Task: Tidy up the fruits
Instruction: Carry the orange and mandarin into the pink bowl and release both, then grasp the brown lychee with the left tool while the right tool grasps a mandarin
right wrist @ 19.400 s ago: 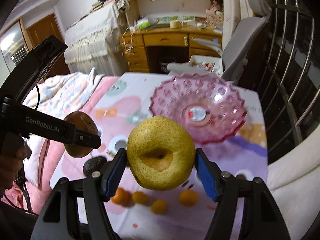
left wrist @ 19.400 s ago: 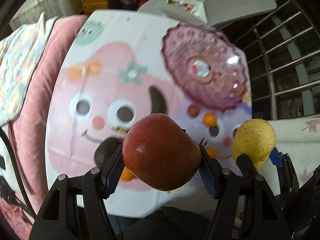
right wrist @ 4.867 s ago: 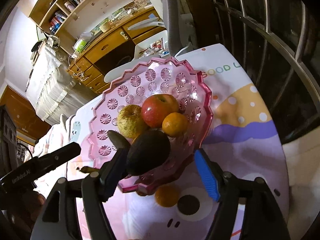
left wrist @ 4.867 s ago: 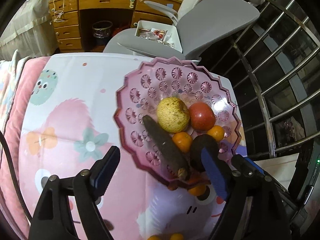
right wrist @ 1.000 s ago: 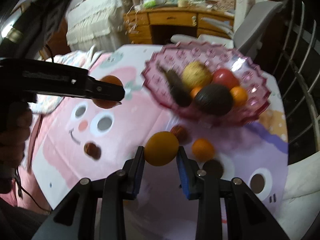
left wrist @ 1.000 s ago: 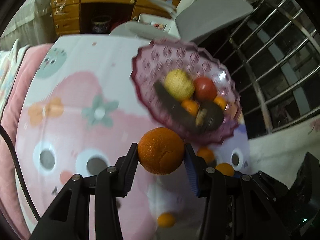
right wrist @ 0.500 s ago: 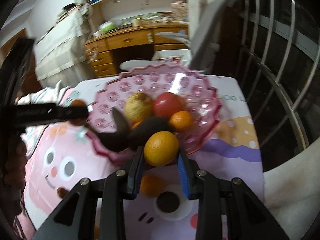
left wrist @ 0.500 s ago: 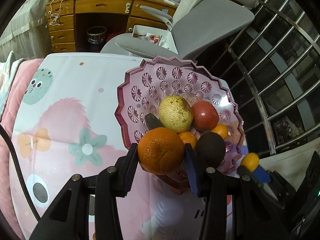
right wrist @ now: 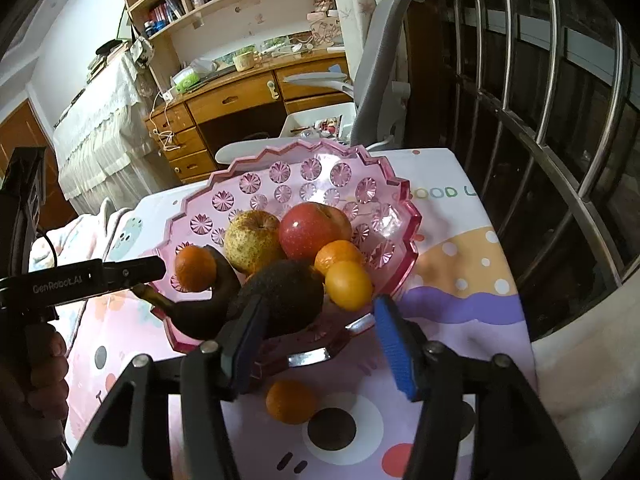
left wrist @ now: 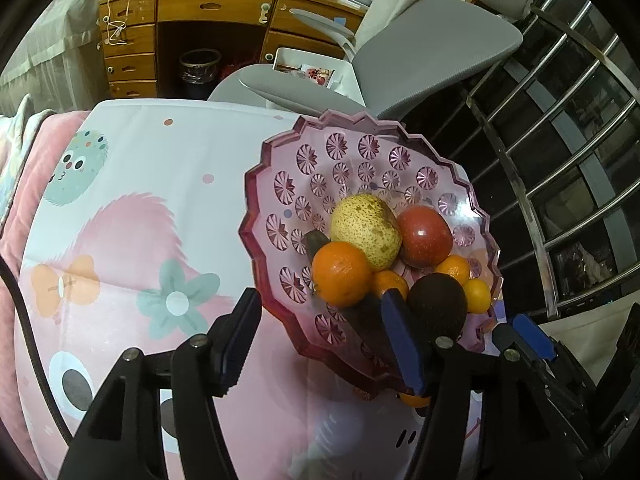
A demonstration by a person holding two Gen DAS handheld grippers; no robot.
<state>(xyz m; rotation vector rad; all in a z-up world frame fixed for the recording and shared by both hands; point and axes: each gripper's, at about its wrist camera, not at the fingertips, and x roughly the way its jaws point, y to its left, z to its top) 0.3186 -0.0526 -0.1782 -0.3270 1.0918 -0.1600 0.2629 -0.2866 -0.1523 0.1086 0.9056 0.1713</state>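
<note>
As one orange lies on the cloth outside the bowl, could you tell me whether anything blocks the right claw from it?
Nothing visible does. The orange lies bare on the cloth, in line with the open right claw; the bowl stands close behind it.

Five oranges (right wrist: 195, 268), one pear (right wrist: 252, 240)

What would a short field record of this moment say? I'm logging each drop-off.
bowl: pink bowl on the cartoon cloth
in bowl: pear, apple, avocado, dark banana, four oranges, largest
outside bowl: one orange on the cloth by the near rim
left gripper: jaws open, empty
right gripper: jaws open, empty
</note>
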